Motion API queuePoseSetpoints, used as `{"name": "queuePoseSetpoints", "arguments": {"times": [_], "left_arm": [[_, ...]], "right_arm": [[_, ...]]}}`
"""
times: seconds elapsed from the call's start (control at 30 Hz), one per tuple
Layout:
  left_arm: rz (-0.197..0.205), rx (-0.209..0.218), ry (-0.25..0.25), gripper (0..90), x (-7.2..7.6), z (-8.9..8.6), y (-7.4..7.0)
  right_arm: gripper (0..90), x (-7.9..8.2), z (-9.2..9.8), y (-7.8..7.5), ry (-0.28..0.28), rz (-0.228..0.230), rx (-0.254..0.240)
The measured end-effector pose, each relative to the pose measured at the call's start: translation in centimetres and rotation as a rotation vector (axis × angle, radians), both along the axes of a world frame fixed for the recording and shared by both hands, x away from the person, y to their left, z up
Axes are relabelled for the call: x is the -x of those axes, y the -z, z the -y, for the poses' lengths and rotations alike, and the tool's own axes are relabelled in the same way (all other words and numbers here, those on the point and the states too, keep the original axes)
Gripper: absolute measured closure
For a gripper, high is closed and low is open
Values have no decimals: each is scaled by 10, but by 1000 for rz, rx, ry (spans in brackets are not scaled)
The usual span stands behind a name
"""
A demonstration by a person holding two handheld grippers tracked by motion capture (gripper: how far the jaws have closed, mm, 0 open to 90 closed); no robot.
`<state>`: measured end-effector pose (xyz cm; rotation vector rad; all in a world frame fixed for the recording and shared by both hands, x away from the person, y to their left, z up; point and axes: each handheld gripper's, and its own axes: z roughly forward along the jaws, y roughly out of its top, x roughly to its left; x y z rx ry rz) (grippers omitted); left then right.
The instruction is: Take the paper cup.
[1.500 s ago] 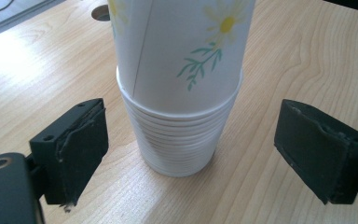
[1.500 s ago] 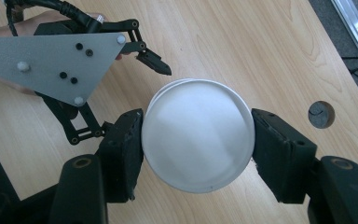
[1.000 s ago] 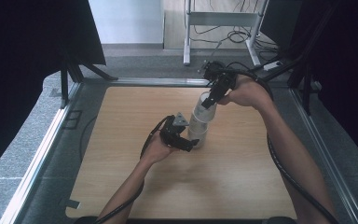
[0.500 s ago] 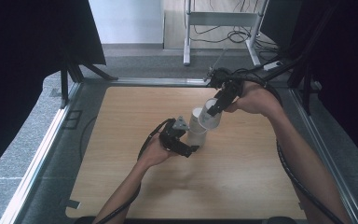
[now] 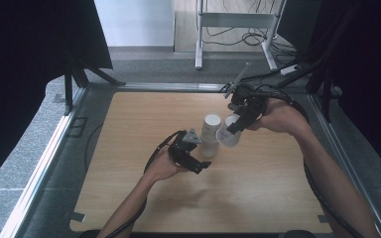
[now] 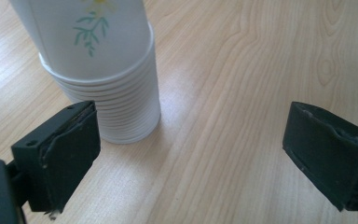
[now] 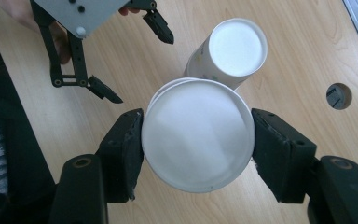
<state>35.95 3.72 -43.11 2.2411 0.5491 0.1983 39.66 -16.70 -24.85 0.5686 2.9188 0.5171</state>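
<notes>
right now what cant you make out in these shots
- Top of the cup stack: cut off by the upper edge of the left gripper view, so its height and cup count are unclear there.
- Sides of the held cup: in the right gripper view only its flat round end faces the camera, between the right tongs.
- Flower print on the stack: too small in the high view.
- Left tongs: open, gripping nothing.
</notes>
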Motion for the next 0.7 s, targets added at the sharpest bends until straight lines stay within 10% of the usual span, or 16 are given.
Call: {"name": "queuePoseSetpoints", "arguments": {"times": [0.7], "left_arm": [[-36,20,49,0,18,-6,6]], "right_arm": [[374,26,12,34,-45,-10,-39]]}}
